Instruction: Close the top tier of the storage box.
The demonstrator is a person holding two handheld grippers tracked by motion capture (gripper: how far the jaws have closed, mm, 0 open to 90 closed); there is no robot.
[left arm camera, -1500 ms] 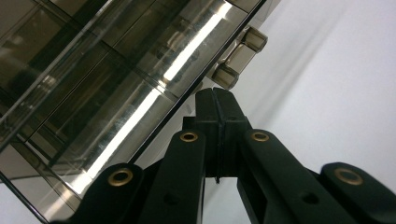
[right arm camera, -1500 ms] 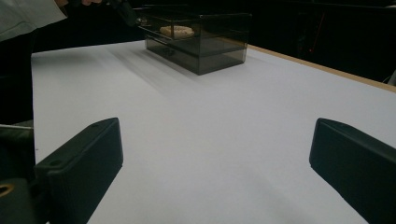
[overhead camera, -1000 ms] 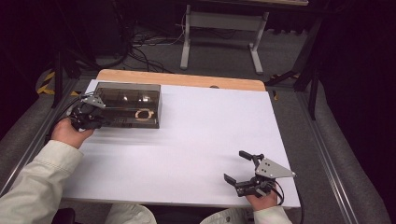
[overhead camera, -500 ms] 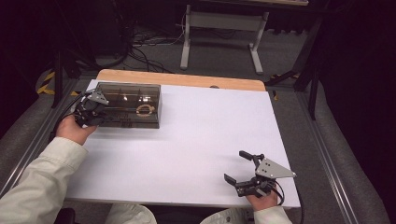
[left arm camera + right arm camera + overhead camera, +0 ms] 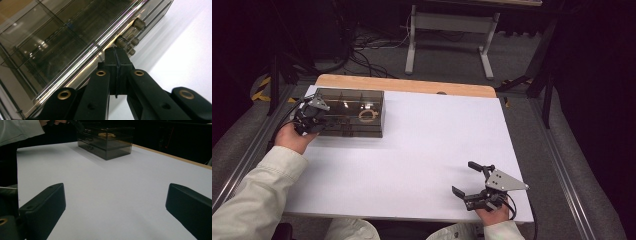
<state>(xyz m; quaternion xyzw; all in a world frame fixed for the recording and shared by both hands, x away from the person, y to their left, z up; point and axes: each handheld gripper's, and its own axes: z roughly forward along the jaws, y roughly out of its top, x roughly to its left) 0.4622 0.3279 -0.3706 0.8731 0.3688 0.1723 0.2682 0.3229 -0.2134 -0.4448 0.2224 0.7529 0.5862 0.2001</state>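
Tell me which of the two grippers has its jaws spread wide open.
The right gripper, resting on the white table near its front right corner. Its jaws stand far apart with nothing between them; the left gripper is shut, at the smoked drawer box.

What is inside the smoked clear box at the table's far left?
Inside the box, dividers form compartments, and a pale ring-shaped item lies toward its right end. The lower drawers' contents stay hidden behind dark fronts and glare. The shut left gripper sits at the drawer knobs.

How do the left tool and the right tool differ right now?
The left tool has its jaws shut, tips at the smoky clear drawer box; the right tool stands open with nothing between its jaws. Left sits at the table's far left, right near its front right edge. Both are hand-held.
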